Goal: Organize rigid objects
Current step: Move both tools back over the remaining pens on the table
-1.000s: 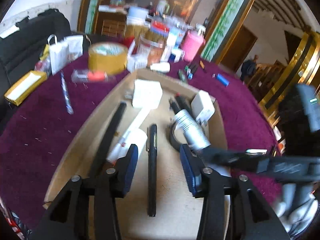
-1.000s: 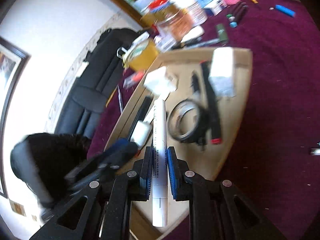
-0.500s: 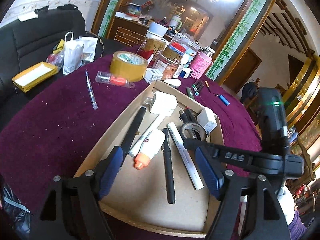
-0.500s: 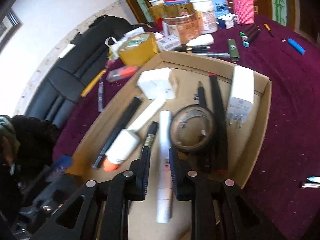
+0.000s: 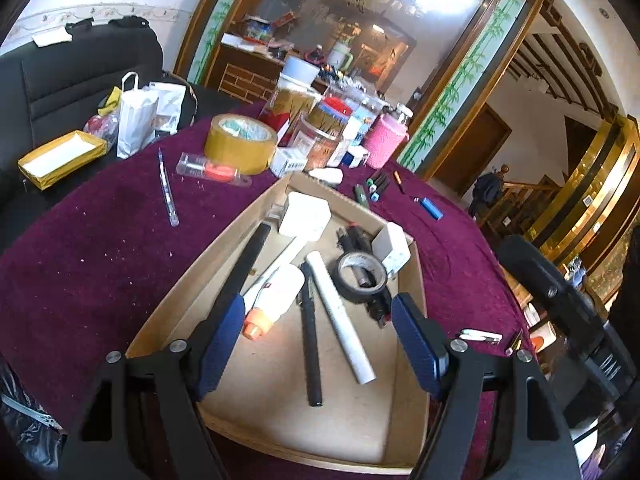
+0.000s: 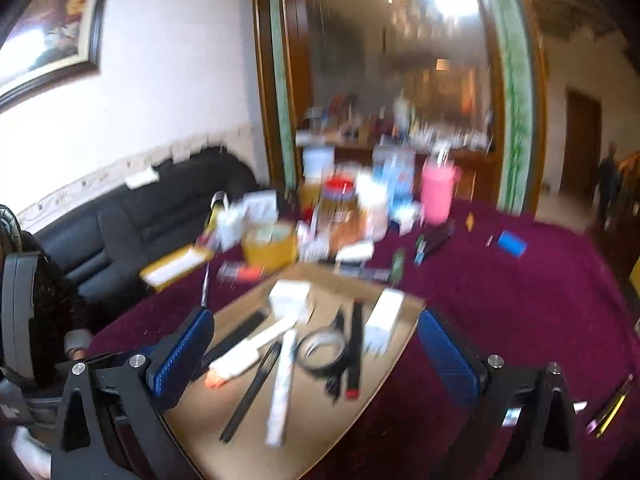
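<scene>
A shallow cardboard tray (image 5: 404,432) lies on the purple cloth. In it lie a white marker (image 5: 340,320), a black pen (image 5: 311,344), a glue tube with an orange cap (image 5: 272,296), a black tape roll (image 5: 362,277), white chargers (image 5: 305,216) and a long black bar (image 5: 244,268). My left gripper (image 5: 318,346) is open and empty above the tray's near end. My right gripper (image 6: 316,354) is open and empty, raised over the tray (image 6: 320,456); the white marker (image 6: 282,384) lies in it. This view is blurred.
On the cloth beyond the tray are a yellow tape roll (image 5: 240,142), a clear pen (image 5: 167,192), a packaged item (image 5: 210,170), markers (image 5: 374,188), a blue lighter (image 5: 433,208), jars and a pink cup (image 5: 386,142). A black sofa (image 5: 80,76) stands left.
My right gripper has opened, let go of the white marker in the tray and pulled up and back. My left gripper has opened wider and drawn back.
</scene>
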The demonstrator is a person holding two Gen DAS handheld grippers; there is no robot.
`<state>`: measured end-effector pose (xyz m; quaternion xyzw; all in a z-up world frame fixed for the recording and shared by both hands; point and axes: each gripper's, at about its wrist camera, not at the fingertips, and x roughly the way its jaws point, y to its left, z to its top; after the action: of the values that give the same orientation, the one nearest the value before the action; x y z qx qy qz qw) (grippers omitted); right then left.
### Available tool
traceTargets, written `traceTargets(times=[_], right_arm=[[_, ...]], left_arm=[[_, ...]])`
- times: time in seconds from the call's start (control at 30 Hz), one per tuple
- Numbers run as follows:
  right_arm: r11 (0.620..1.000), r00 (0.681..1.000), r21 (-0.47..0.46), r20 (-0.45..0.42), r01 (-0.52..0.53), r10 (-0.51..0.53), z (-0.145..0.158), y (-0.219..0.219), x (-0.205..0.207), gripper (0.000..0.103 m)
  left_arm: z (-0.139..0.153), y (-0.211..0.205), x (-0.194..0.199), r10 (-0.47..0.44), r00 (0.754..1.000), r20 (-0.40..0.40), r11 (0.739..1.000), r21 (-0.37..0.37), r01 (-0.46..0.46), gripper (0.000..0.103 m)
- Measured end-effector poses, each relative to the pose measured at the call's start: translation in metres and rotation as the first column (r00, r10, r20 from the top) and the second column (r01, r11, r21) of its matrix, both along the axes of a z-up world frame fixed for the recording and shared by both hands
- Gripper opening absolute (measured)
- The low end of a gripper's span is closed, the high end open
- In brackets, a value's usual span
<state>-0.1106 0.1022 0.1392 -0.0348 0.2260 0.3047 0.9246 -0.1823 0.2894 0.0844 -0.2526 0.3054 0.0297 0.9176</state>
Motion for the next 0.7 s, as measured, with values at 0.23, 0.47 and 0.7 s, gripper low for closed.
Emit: traceTargets(times=[0.23, 0.47, 0.7], right_arm=[[0.999, 0.988, 0.025, -0.149, -0.049, 0.052, -0.020, -0.009, 0.001, 0.103], [1.000, 0.984, 0.021, -0.180, 0.004, -0.001, -0.035, -0.050, -0.009, 0.103], [0.986, 0.980, 0.009, -0.105, 0.169, -0.167, -0.028, -0.104, -0.018, 0.103]], left_arm=[[0.017, -0.007, -0.012, 0.115, 0.993, 0.001, 0.988, 0.102, -0.115, 0.081], [0.032, -0.068, -0.003, 0.144, 0.989, -0.018, 0.905, 0.406, -0.124, 0.088], [0.042, -0.120, 0.003, 0.130, 0.992, -0.003, 0.821, 0.561, -0.106, 0.092]])
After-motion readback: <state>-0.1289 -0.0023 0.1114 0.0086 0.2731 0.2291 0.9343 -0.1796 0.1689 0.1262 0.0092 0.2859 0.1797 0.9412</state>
